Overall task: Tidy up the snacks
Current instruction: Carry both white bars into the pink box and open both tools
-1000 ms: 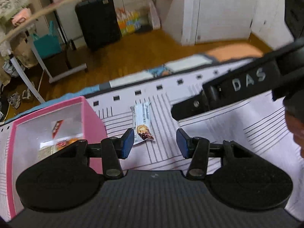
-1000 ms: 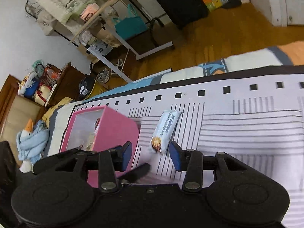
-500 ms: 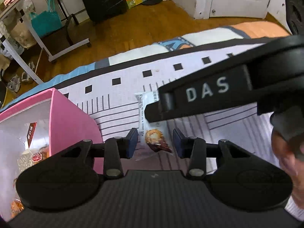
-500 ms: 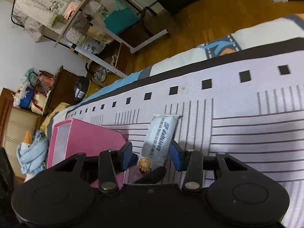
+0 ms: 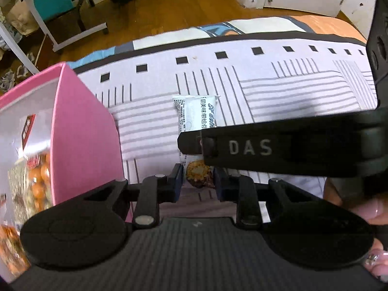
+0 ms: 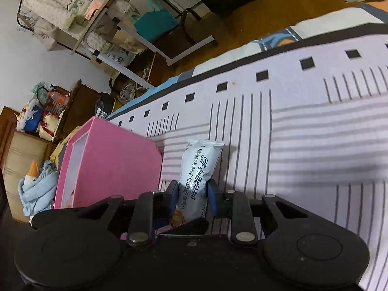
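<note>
Both pairs of your fingers sit on one snack packet point(image 6: 198, 179). Your right gripper point(image 6: 192, 195) is closing, its blue pads point(image 6: 211, 194) pressed against the packet's sides at mid-length. Your left gripper point(image 5: 197, 181) is clamped as far as it goes on the printed end of the same packet point(image 5: 197, 116), with your right gripper's arm point(image 5: 278, 148) crossing over the wrapper. That packet lies lengthwise on the striped lilac cloth point(image 6: 303, 145), just beside the pink box point(image 6: 116, 160). Inside the box point(image 5: 82, 131), other wrapped snacks point(image 5: 36, 172) show against its pale lining.
</note>
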